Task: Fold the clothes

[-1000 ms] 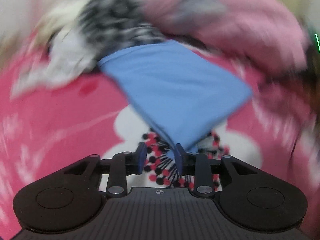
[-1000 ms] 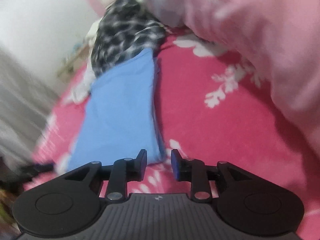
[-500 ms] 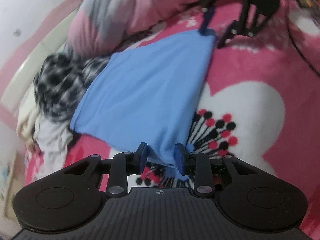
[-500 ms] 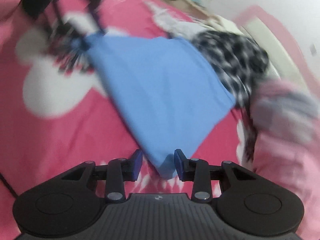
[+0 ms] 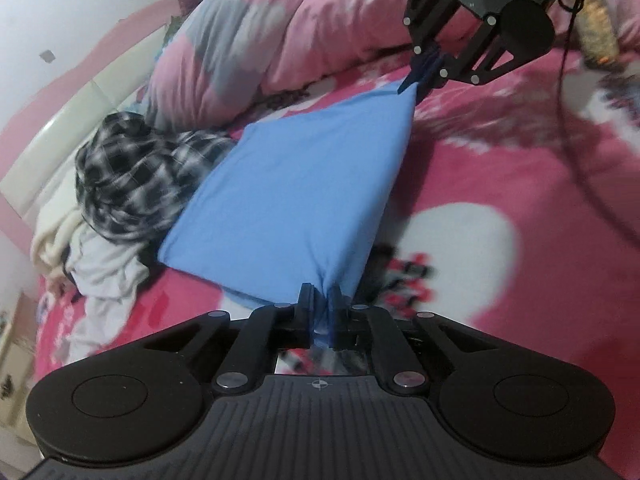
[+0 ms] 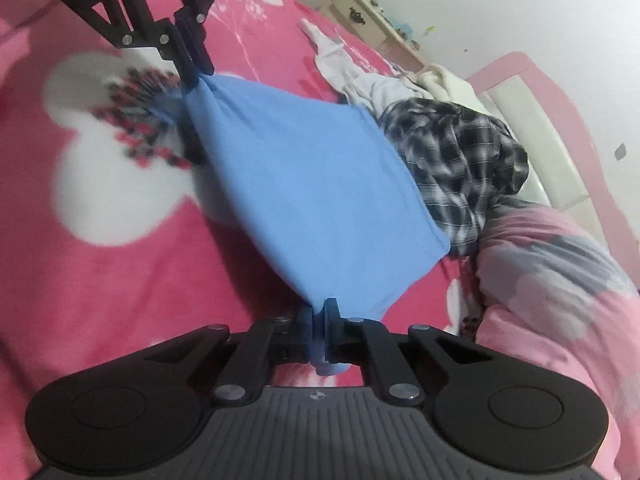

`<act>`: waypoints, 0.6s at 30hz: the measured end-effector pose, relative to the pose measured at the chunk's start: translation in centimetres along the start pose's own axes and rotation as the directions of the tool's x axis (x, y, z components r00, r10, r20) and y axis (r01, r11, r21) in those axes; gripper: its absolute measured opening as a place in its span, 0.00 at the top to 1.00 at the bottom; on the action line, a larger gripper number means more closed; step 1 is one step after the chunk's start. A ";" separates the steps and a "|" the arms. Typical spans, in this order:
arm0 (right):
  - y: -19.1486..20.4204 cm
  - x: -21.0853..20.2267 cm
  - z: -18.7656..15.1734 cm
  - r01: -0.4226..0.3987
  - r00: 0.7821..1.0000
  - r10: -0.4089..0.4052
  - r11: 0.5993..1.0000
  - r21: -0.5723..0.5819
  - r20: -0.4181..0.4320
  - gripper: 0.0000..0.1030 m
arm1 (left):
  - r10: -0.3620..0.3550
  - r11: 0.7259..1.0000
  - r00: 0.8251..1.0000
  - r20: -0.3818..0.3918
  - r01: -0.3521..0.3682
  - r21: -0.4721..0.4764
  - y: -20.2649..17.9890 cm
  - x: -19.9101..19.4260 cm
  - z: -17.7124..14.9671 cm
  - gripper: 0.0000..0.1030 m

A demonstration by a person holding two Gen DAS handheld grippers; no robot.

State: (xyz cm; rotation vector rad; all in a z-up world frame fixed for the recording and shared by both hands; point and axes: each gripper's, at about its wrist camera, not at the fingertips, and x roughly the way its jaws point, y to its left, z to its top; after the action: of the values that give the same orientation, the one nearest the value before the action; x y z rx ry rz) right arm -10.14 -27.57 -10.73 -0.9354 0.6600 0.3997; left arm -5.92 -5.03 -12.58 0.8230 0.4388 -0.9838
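Pink bedding with white flowers [image 5: 520, 184] covers the bed, and a pale headboard [image 5: 80, 116] runs behind a heap of clothes. In this heap lies a black-and-white checked shirt [image 5: 132, 176] on top of white garments [image 5: 108, 272], close to the headboard. A pink and grey quilt [image 5: 280, 28] is bunched at the far side.

The blue garment [image 5: 296, 200], already folded to a flat panel, is in the middle of the bed. Its far edge touches the checked shirt. The left gripper [image 5: 320, 308] has its jaws closed on one near corner, with blue cloth bunched between the pads. The right gripper [image 6: 318, 320] is closed on the other near corner in the same way. Each one also shows in the other's camera, at the opposite corner of the near edge.

The step in hand seems to be a further fold. To do it well, I think both grippers should rise together and keep the near edge tight and level between them. They should then carry it over toward the headboard side and lay it evenly on the far edge. The corners are only pinched, so a sudden pull could free them.

The panel's stretched near edge runs from gripper to gripper, parallel to the headboard. Which axis is longer I cannot tell, because the fisheye bends the shape.
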 end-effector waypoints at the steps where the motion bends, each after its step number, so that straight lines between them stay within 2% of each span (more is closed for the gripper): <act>1: 0.4 -1.2 0.0 -0.021 1.000 0.020 1.000 0.004 0.007 0.95 | -0.032 0.999 0.999 -0.005 0.032 -0.009 -0.6 -1.1 -0.2 0.96; 3: 2.0 -3.9 -0.2 -0.070 0.997 0.070 0.998 -0.004 0.009 0.95 | -0.110 0.994 0.994 -0.021 0.109 -0.032 -2.1 -3.4 -0.5 0.96; 5: 3.8 -6.6 -0.5 -0.145 0.989 0.145 0.989 -0.009 0.004 0.95 | -0.206 0.976 0.977 -0.055 0.202 -0.078 -3.7 -4.9 -1.2 0.96; 8: 6.4 -8.9 -1.3 -0.284 0.958 0.285 0.958 0.048 -0.026 0.94 | -0.350 0.931 0.930 -0.114 0.332 -0.155 -6.0 -6.5 -2.4 0.97; 9: 7.3 -9.5 -1.6 -0.331 0.942 0.335 0.941 0.074 -0.038 0.94 | -0.391 0.915 0.906 -0.161 0.364 -0.174 -6.8 -6.2 -2.9 0.96; 10: 8.4 -9.6 -2.0 -0.357 0.930 0.363 0.930 0.086 -0.065 0.91 | -0.395 0.914 0.895 -0.207 0.362 -0.180 -7.6 -5.9 -3.4 0.94; 12: 10.1 -9.5 -3.0 -0.386 0.910 0.396 0.917 0.102 -0.120 0.91 | -0.358 0.927 0.904 -0.235 0.315 -0.202 -7.8 -6.2 -3.9 0.92; 14: 10.1 -10.0 -3.9 -0.389 0.902 0.410 0.908 0.152 -0.138 0.91 | -0.340 0.920 0.917 -0.211 0.277 -0.277 -6.4 -7.3 -4.0 0.85; 15: 9.4 -10.5 -4.3 -0.382 0.902 0.412 0.902 0.203 -0.132 0.91 | -0.329 0.911 0.925 -0.188 0.258 -0.321 -5.3 -7.9 -4.0 0.79; 18: 5.8 -11.6 -5.4 -0.333 0.921 0.385 0.853 0.402 -0.054 0.91 | -0.277 0.876 0.954 -0.117 0.201 -0.439 -2.3 -8.6 -3.7 0.74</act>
State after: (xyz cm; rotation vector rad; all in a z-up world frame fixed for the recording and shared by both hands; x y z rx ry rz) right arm -23.94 -29.34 -8.72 -0.4586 1.0040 0.5199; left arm -12.12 1.89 -10.12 0.4652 0.8931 -0.9969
